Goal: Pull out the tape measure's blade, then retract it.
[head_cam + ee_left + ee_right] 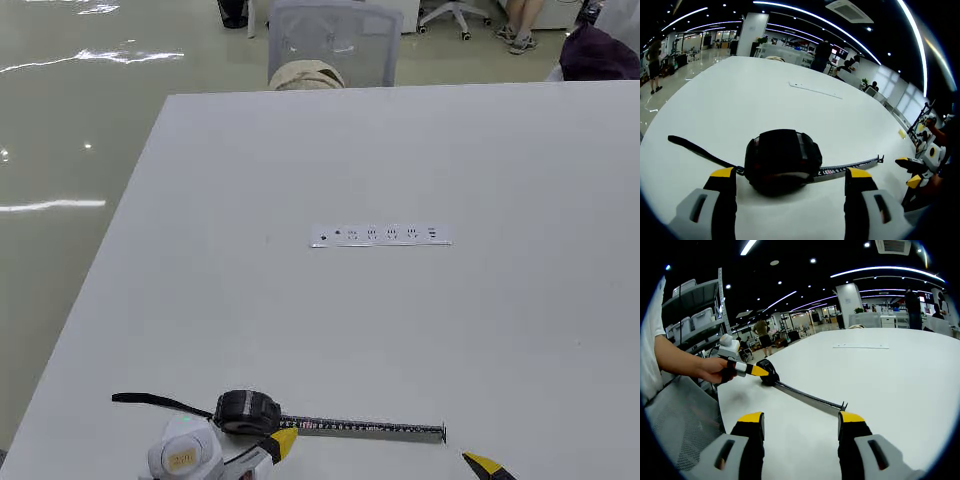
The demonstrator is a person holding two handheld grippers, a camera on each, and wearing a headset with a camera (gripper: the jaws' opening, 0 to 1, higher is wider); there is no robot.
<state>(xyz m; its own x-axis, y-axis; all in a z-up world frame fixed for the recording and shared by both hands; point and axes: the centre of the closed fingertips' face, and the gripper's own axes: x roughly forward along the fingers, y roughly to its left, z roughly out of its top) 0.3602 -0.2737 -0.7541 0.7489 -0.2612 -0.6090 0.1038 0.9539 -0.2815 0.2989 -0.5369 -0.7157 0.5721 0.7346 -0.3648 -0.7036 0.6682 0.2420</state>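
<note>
Now L gripper [790, 173] is spread wide, not clamped; tape measure [782, 160] case sits btwn its fingertips, strap [695, 149] trailing past one finger. Blade [867, 163] lies pulled out on table [400, 150]. R gripper [801, 417] is spread too, holding nothing; blade hook [843, 405] is just ahead of one fingertip.

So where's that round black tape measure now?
In the head view the black tape measure lies on the white table, bottom left of centre, just ahead of the left gripper, blade pulled out rightward.
</note>
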